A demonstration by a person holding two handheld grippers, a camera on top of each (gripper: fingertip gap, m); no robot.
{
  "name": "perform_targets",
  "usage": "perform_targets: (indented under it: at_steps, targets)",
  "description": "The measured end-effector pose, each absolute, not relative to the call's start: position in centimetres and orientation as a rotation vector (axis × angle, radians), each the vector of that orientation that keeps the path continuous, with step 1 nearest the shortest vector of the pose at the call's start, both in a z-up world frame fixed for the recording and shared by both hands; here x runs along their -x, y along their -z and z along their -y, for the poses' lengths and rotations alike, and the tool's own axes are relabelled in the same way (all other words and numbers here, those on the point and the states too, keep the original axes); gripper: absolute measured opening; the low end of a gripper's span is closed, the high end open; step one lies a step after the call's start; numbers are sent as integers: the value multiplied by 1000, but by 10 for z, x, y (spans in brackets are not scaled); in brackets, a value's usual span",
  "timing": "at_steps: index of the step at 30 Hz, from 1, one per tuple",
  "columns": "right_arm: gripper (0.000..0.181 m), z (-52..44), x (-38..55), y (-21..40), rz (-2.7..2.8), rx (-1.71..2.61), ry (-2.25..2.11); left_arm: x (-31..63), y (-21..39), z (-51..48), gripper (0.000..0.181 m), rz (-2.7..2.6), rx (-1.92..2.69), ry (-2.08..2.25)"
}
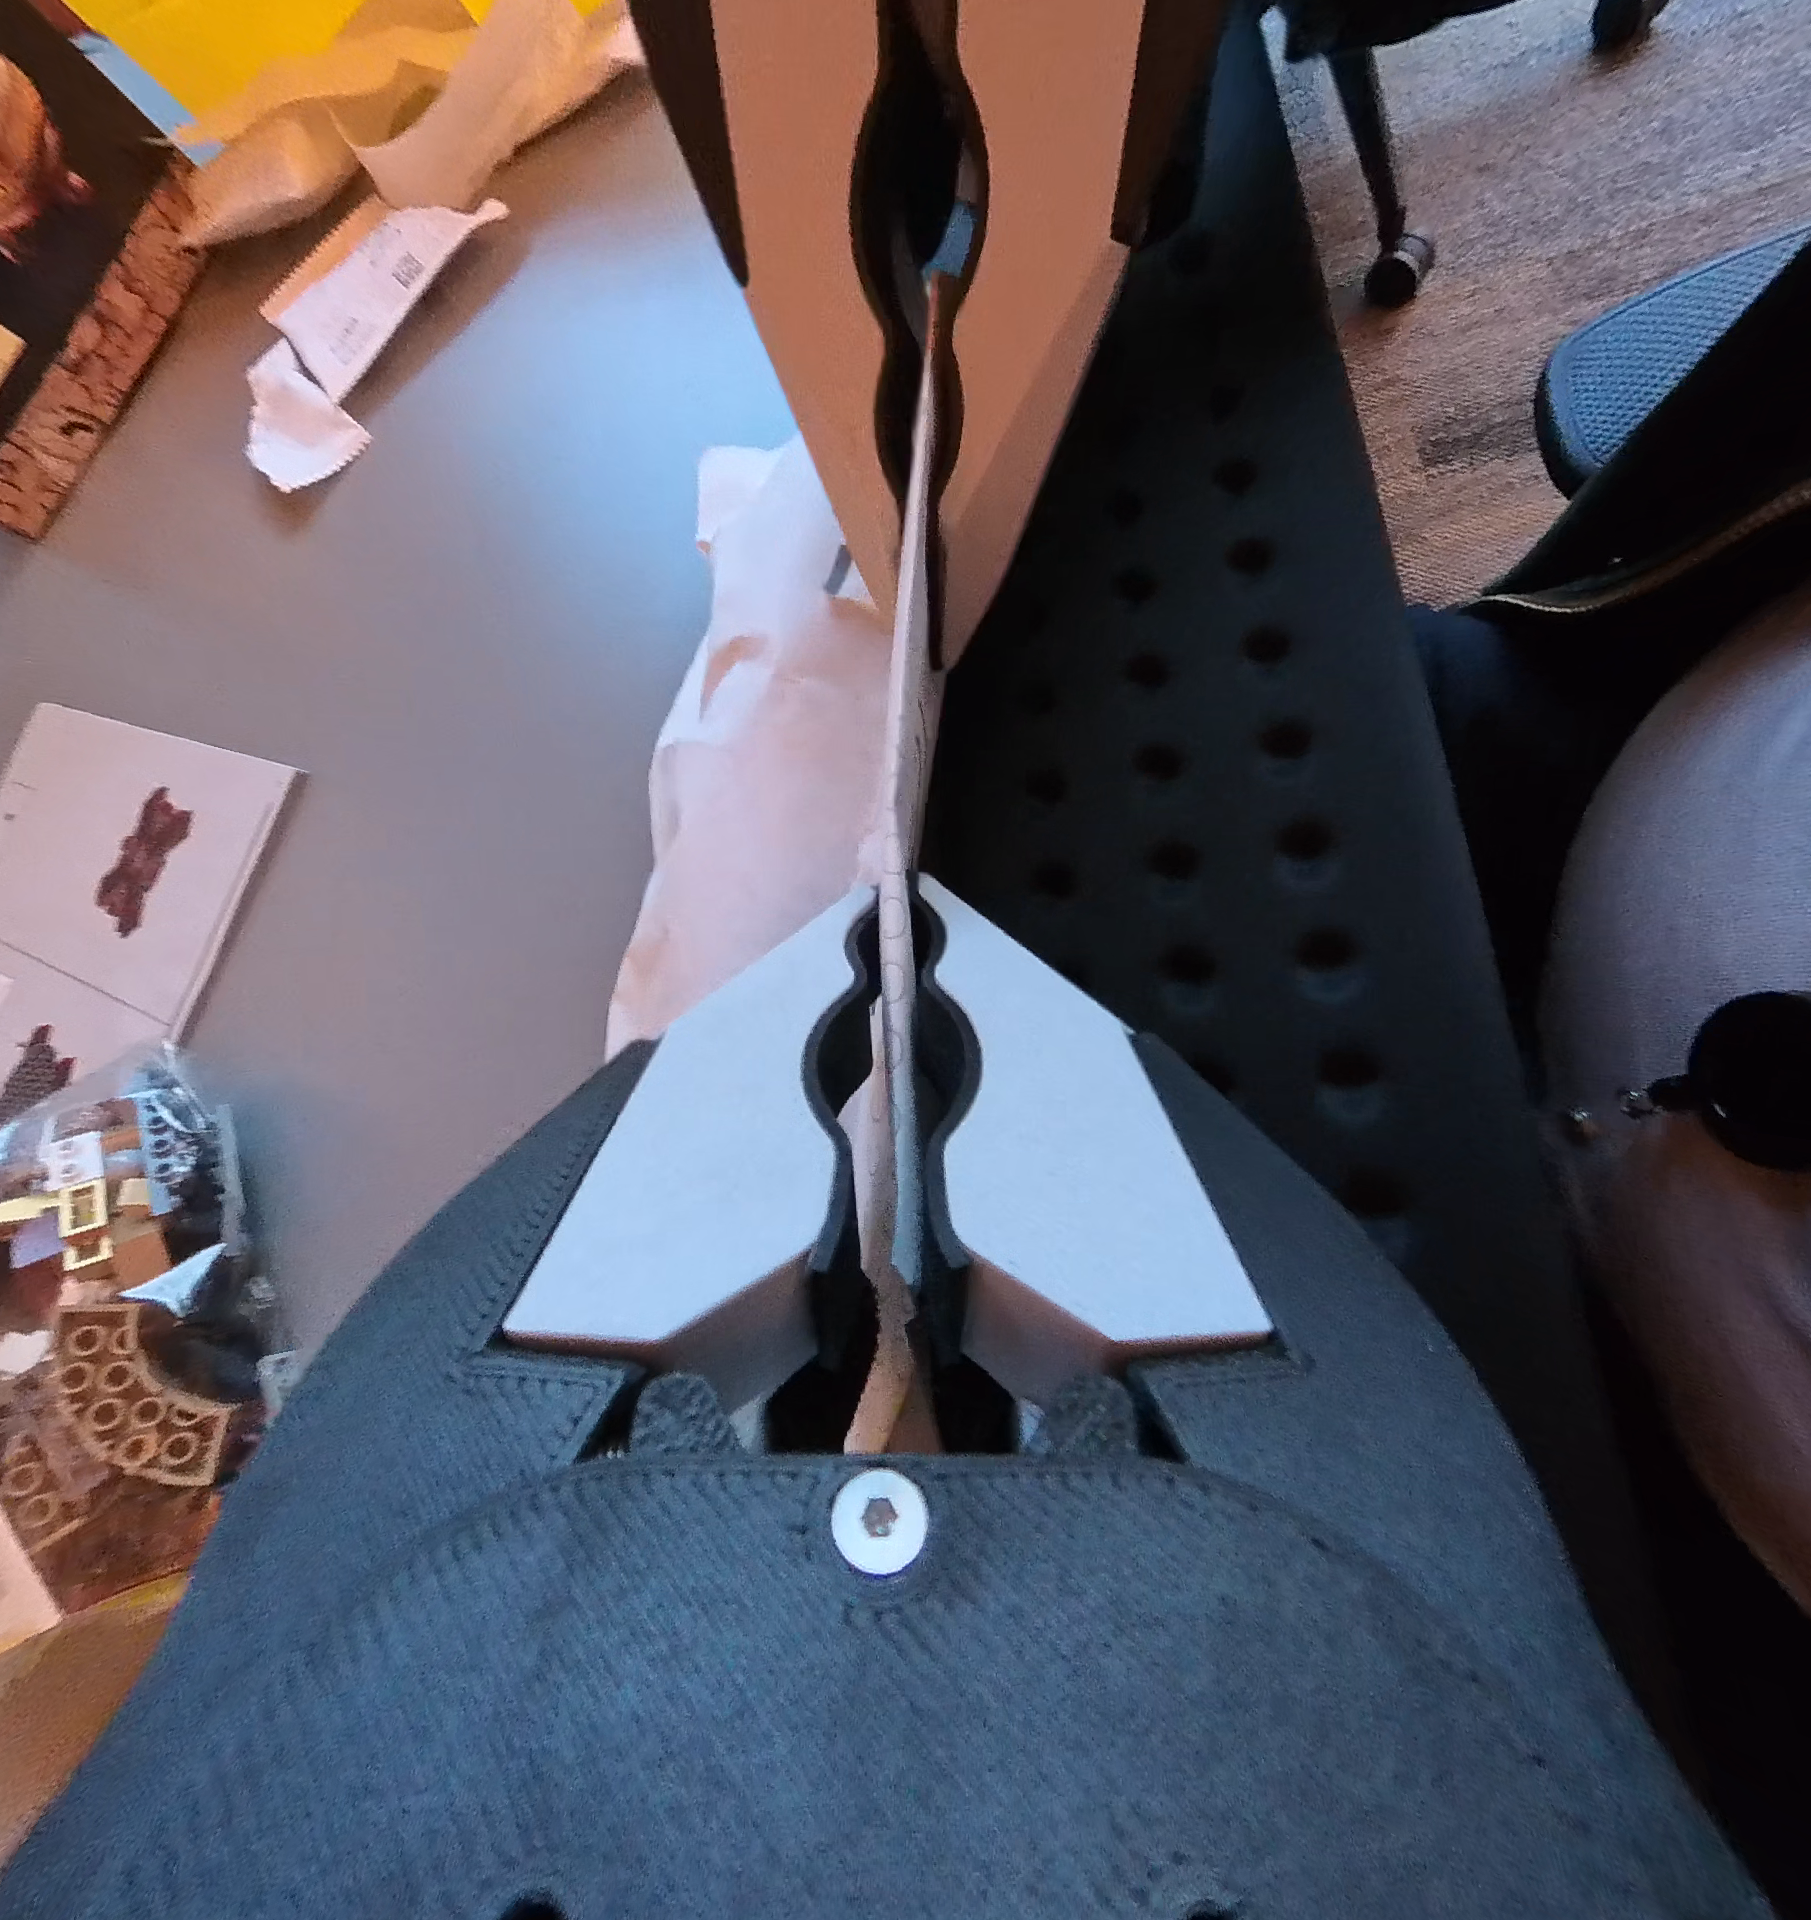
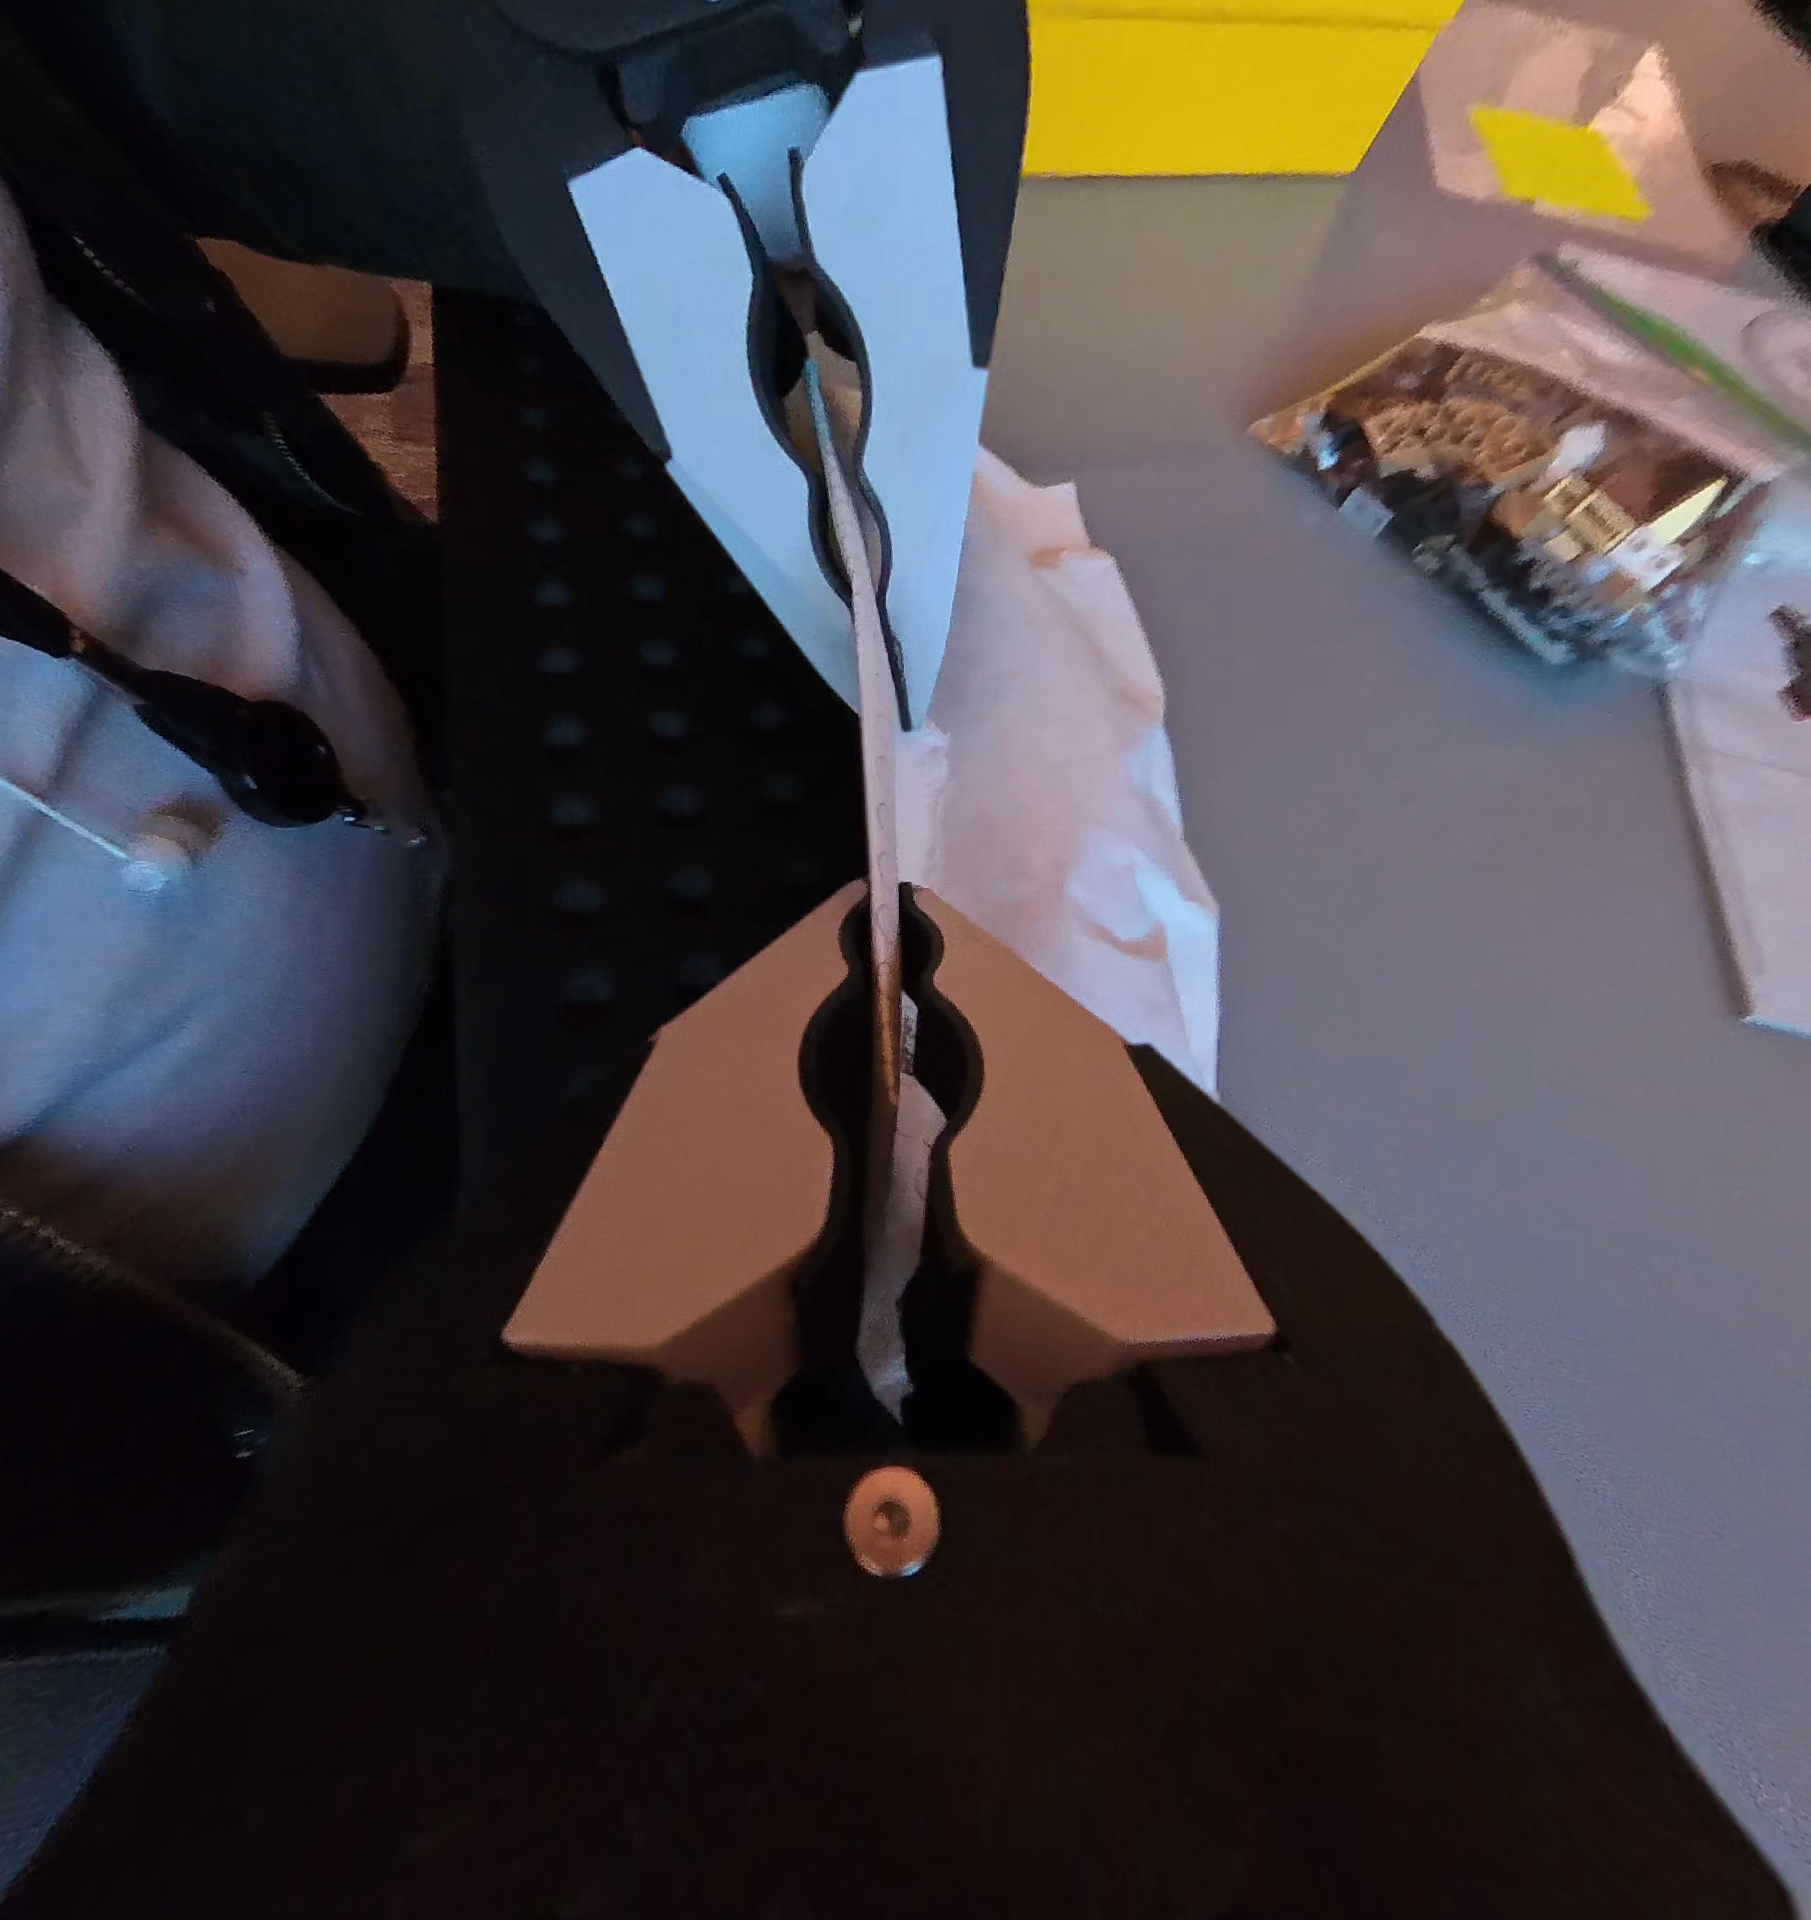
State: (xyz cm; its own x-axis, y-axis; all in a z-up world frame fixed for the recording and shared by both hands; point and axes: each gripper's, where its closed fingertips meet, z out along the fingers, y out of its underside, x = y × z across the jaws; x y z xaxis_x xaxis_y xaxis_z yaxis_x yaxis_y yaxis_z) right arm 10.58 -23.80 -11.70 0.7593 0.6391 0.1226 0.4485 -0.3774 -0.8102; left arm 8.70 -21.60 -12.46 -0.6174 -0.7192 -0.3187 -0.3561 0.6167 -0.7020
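While both hand-held grippers face each other above the counter (image 1: 444, 623), the left hand-held gripper (image 1: 896, 914) and the right hand-held gripper (image 2: 885, 914) each pinch one end of a thin paper packet (image 1: 906, 727), stretched edge-on between them. Crumpled paper (image 1: 755, 748) lies beneath.

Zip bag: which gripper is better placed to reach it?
Left, probably: the zip bag lies beside the left gripper, farther from the right gripper. Both are shut on the paper.
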Motion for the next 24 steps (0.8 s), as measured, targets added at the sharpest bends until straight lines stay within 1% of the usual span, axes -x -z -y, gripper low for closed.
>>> perform_targets:
  at_steps: [3,5,11,12,14,16,21,22,24]
  targets:
    - [0,236,-106,120,726,2100,-431,-86,127,214,0,-2255,886,834]
    - [0,232,-109,117,692,2107,-478,-85,123,208,5,-2228,922,852]
    - [0,224,-111,115,774,2071,-304,-69,110,198,18,-2154,983,941]
    - [1,221,-112,115,790,2055,-265,-69,109,197,17,-2141,979,940]
    - [1,216,-114,117,833,2037,-201,-71,112,191,4,-2131,951,882]
    - [1,213,-115,124,911,2026,-139,-73,119,188,0,-2159,898,813]
    - [10,202,-121,116,1058,1883,128,-84,120,171,0,-2149,803,661]
    - [10,202,-122,116,1089,1867,174,-85,120,170,0,-2148,794,653]
    - [2,203,-122,123,1142,1873,186,-85,125,170,0,-2178,779,648]
